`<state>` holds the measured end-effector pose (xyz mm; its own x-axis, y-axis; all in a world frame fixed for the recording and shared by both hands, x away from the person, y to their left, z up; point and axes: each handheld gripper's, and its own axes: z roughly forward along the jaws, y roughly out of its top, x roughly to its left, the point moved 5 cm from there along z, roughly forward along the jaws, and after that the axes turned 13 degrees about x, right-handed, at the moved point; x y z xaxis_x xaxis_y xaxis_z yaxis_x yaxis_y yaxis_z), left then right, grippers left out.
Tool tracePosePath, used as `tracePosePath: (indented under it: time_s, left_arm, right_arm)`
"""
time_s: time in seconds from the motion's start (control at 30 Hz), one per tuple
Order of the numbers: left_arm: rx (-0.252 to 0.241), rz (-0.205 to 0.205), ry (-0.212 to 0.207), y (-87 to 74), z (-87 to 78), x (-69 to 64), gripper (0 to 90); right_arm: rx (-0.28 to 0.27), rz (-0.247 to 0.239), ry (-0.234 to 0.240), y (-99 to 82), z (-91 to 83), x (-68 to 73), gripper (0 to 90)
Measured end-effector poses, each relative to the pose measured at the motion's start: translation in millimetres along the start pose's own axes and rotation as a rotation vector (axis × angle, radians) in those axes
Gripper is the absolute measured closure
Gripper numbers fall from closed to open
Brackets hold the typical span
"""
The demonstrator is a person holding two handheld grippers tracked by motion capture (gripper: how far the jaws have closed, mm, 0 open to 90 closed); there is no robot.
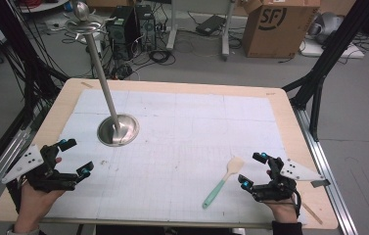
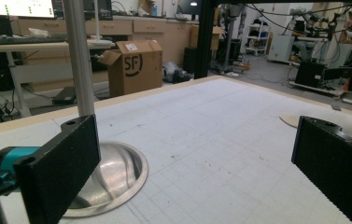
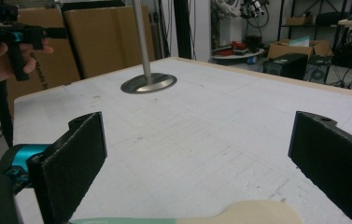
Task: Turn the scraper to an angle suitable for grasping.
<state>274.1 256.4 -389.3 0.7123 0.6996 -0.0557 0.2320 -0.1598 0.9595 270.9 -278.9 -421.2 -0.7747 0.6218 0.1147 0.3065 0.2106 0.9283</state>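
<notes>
A person sits at a wooden table (image 1: 289,122) covered by a white gridded mat (image 1: 182,142), holding a black two-jaw gripper in each hand.

A spatula (image 1: 222,180) with a pale wooden blade and a mint-green handle lies flat on the mat, well to the right of the stand (image 1: 118,128) and nearer the person. The stand is a round metal base with a tall metal pole rising from it, topped by a ball.

The right gripper (image 1: 253,171) rests just right of the spatula, apart from it, jaws spread wide with nothing between them. In the right gripper view the spatula (image 3: 239,216) lies just below the open jaws, its blade towards the right jaw, with the stand (image 3: 148,83) farther off across the mat.

The left gripper (image 1: 76,156) sits to the left of the stand and nearer the person, also spread wide and empty. In the left gripper view the stand's base (image 2: 113,177) lies right behind the left jaw.

On the floor beyond the table, to the right of the stand, is a brown cardboard box (image 1: 280,27) printed with "SF" in dark letters; the same box (image 2: 134,65) with "SF" shows in the left gripper view.
</notes>
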Motion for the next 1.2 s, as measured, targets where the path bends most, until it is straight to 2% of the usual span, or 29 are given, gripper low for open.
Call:
tracePosePath:
  time_s: [0.27, 0.4, 0.43, 0.47, 0.53, 0.6, 0.7, 0.77, 0.83, 0.93, 1.2]
  left_arm:
    - [0.006, -0.001, 0.0, -0.9, 0.0, 0.0, 1.7]
    - [0.008, -0.005, -0.001, -1.4, 1.3, 0.3, 1.7]
    - [0.008, -0.005, -0.001, -1.4, 1.3, 0.3, 1.7]
    - [0.009, -0.005, -0.001, -1.2, 1.8, 0.6, 1.7]
    - [0.009, -0.003, -0.003, -1.0, 2.3, 0.5, 1.7]
    - [0.013, -0.005, -0.007, -1.3, 4.9, -0.1, 1.7]
    - [0.02, -0.003, -0.014, -2.1, 7.7, -0.7, 1.7]
    - [0.022, -0.002, -0.014, -2.2, 8.5, -1.0, 1.7]
    - [0.021, -0.003, -0.015, -1.8, 8.1, -1.1, 1.7]
    - [0.016, 0.0, -0.008, -1.1, 6.0, -0.3, 1.7]
    - [0.016, -0.004, -0.002, -2.0, 4.1, -0.6, 1.7]
  right_arm:
    - [0.008, 0.003, 0.002, -0.5, 0.8, -1.2, 3.4]
    - [0.028, 0.003, -0.002, -1.6, 2.3, -1.8, 6.7]
    - [0.034, 0.003, 0.003, -2.1, 2.8, -1.6, 10.2]
    - [0.045, 0.001, 0.012, -3.1, 3.0, -1.1, 17.7]
    - [0.076, -0.012, 0.026, -5.7, 3.7, 1.1, 24.2]
    - [0.118, -0.027, 0.041, -9.0, 5.4, 3.9, 41.4]
    - [0.176, -0.043, 0.042, -13.7, 9.3, 7.1, 59.2]
    - [0.21, -0.042, 0.027, -16.1, 12.4, 7.8, 70.2]
    - [0.233, -0.035, 0.026, -17.8, 15.1, 8.5, 77.5]
    - [0.271, -0.028, -0.002, -20.6, 19.1, 7.4, 89.4]
    - [0.323, -0.023, -0.014, -23.2, 33.0, 6.5, 89.9]
